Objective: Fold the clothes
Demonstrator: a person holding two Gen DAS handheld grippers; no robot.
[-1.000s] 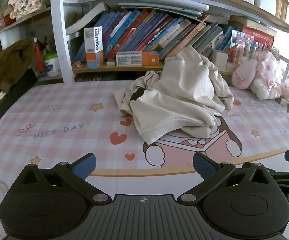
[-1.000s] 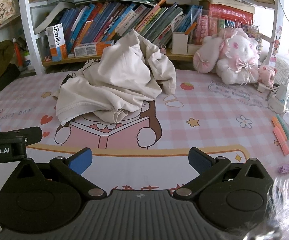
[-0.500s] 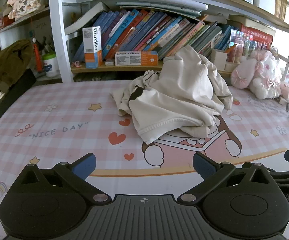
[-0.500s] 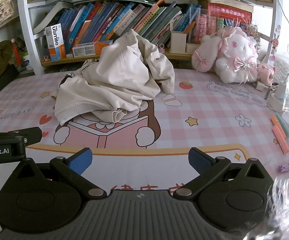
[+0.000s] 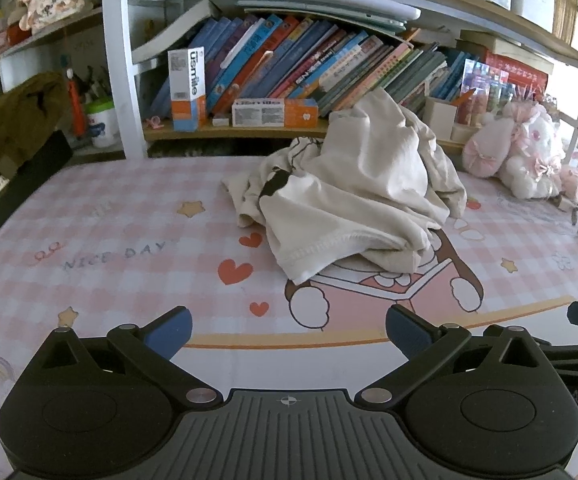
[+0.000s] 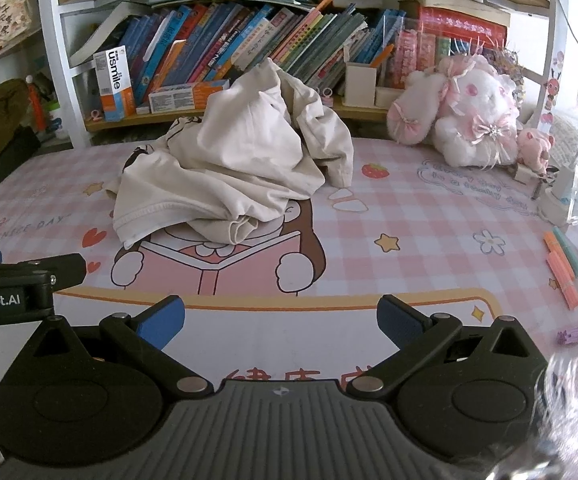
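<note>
Well ahead of both tools [image 5: 287,330] [image 6: 279,318]: crumpled garment [image 5: 353,196].

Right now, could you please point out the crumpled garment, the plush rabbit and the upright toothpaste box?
crumpled garment [image 5: 353,196]: left wrist view, middle of the heap.
plush rabbit [image 6: 477,116]: right wrist view, its body.
toothpaste box [image 5: 187,88]: left wrist view, front face.

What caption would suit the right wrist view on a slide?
Open right tongs face a crumpled cream garment heaped on a pink checked mat, waiting to be folded.

Matt cream cloth garment [image 5: 353,200]
</note>
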